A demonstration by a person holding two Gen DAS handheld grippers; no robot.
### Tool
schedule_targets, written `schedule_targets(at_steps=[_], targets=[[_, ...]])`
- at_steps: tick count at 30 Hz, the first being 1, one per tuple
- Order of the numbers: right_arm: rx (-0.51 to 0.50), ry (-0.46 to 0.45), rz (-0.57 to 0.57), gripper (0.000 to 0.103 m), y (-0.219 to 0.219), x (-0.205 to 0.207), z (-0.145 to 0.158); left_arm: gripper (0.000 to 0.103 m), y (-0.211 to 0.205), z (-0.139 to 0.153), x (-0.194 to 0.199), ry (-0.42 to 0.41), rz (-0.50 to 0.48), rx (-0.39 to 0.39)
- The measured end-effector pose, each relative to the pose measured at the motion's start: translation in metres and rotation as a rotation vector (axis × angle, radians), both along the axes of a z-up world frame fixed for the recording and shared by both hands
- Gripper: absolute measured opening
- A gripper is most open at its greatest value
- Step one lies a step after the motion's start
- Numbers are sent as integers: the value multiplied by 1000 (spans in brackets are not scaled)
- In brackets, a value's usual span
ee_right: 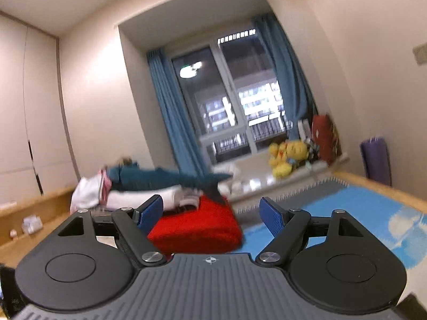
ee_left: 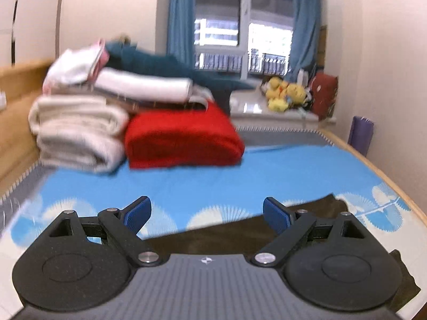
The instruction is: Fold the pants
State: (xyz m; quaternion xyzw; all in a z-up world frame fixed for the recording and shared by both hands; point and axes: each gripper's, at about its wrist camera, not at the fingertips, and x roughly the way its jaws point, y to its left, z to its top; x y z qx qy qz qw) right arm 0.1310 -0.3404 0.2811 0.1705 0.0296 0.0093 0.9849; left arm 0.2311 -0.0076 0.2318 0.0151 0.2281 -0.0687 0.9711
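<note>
Blue patterned bedding [ee_left: 240, 165] is covering a bed in a small bedroom, with folded laundry — a red blanket [ee_left: 184, 136] and pale towels [ee_left: 77, 130] — stacked at the far end under a dark window [ee_left: 232, 21]. Dark pants [ee_left: 315, 213] are lying on the sheet low in the left wrist view, partly hidden under the left gripper [ee_left: 206, 213], whose blue-padded fingers are standing wide apart and holding nothing. The right gripper [ee_right: 210, 212] is tilting upward toward the window, its fingers also spread and empty; the pants are not showing in its view, except perhaps a dark scrap at the lower left edge.

Judging from this, the fold is at the reach-and-grasp stage. Doing it well likely means lowering both grippers to matching corners of one edge, pinching through every layer of cloth, and lifting level — so the fabric is not bunching or sliding on the sheet.
</note>
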Motion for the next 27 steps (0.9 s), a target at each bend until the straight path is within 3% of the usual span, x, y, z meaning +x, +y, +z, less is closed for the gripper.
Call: schedule_targets(at_steps=[6,8,12,16,23,27], targets=[[-66,-56,-89,83,-13,-10,56,103,-18,57,-28,-70,-56,-25],[-103,-72,-115,90,-15,-4,72,103,-24,69,-28,-100,-51,9],[-191,-8,-131,90,-12,32,67,103,-28,62,-5,-107,-2,82],[-191,169,-90,90,-15,98,14,103,-17,3,56,15,13,154],[-216,521,37,90,-2,250,-125,103,27,-171,180,272,22,412],[-96,708,27,90,14,338,-213,103,55,-268,230,385,17,503]])
